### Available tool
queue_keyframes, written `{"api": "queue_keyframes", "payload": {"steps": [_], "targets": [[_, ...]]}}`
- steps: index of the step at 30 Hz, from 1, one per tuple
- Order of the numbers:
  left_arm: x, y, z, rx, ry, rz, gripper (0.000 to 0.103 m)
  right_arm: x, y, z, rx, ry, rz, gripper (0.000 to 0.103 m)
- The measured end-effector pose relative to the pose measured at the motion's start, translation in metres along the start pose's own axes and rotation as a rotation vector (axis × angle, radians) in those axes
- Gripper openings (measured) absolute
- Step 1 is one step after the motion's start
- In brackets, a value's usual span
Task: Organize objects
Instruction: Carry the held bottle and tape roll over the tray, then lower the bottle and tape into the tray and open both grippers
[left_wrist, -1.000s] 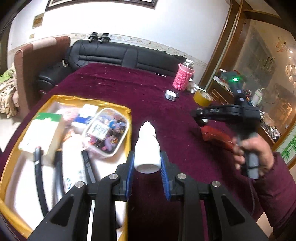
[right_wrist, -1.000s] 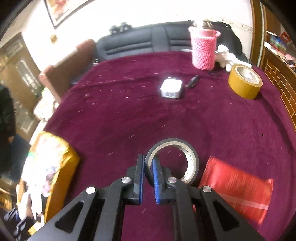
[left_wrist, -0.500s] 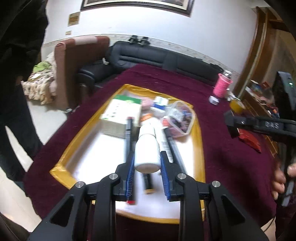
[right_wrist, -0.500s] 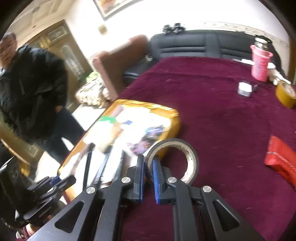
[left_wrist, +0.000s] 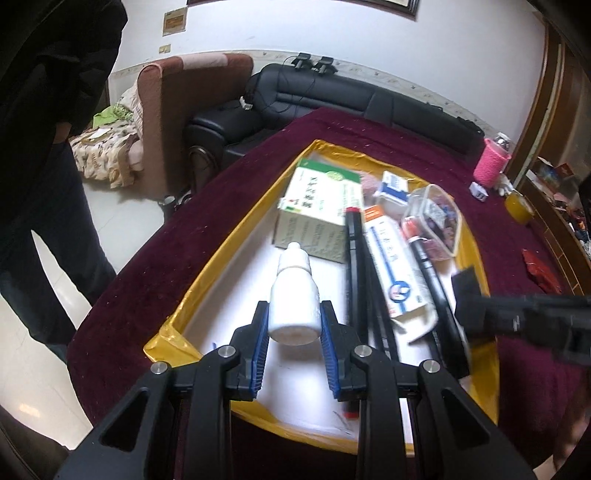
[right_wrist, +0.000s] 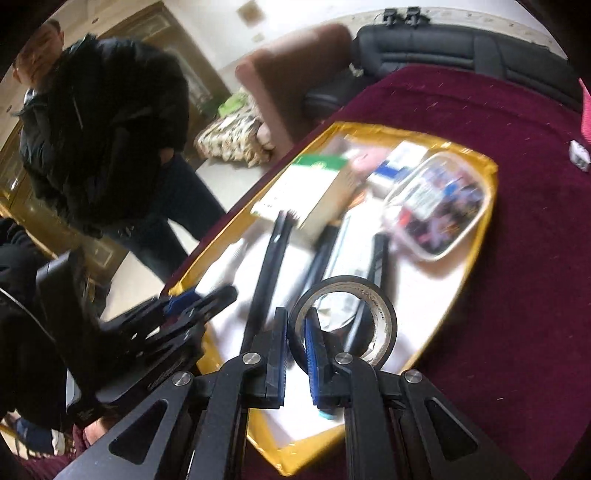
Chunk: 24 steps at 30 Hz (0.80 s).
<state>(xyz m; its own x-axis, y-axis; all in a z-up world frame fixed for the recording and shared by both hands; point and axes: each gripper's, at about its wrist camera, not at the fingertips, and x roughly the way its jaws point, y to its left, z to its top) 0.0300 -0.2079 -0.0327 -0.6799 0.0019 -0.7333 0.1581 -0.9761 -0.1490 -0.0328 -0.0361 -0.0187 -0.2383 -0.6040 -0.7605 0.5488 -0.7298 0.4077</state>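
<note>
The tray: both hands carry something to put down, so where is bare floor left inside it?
Bare white floor lies along the tray's left rim, between that rim, the green box and the black pens. The right half is crowded: toothpaste, clear case.

The left claw (left_wrist: 294, 334) is showing matte black triangulated arms with cut-out windows, round silver screws at the joints, and ribbed blue pads (left_wrist: 259, 345) lining its black fingers. The right claw (right_wrist: 295, 356) is wearing the same black frame, silver screws and blue pads (right_wrist: 311, 363). A dark red sleeve (right_wrist: 44, 467) is showing at the lower left.
</note>
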Motion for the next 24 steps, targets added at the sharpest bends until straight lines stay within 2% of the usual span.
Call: {"api": "queue_keyframes", "payload": {"steps": [5, 18, 20, 22, 24], "targets": [[0.011, 0.005, 0.005, 0.003, 0.0, 0.017, 0.026, 0.022, 0.013, -0.008, -0.038, 0.056, -0.011, 0.011], [0.023, 0.007, 0.015, -0.002, 0.001, 0.032, 0.027, 0.04, 0.038, -0.031, -0.212, 0.069, -0.126, 0.015], [0.022, 0.007, 0.015, -0.004, 0.002, 0.032, 0.033, 0.042, 0.041, -0.033, -0.232, 0.069, -0.136, 0.015], [0.018, 0.005, 0.016, 0.0, -0.01, 0.041, 0.047, 0.043, 0.045, -0.035, -0.25, 0.068, -0.14, 0.015], [0.012, 0.005, 0.017, 0.002, -0.029, 0.054, 0.056, 0.045, 0.047, -0.036, -0.257, 0.073, -0.14, 0.016]]}}
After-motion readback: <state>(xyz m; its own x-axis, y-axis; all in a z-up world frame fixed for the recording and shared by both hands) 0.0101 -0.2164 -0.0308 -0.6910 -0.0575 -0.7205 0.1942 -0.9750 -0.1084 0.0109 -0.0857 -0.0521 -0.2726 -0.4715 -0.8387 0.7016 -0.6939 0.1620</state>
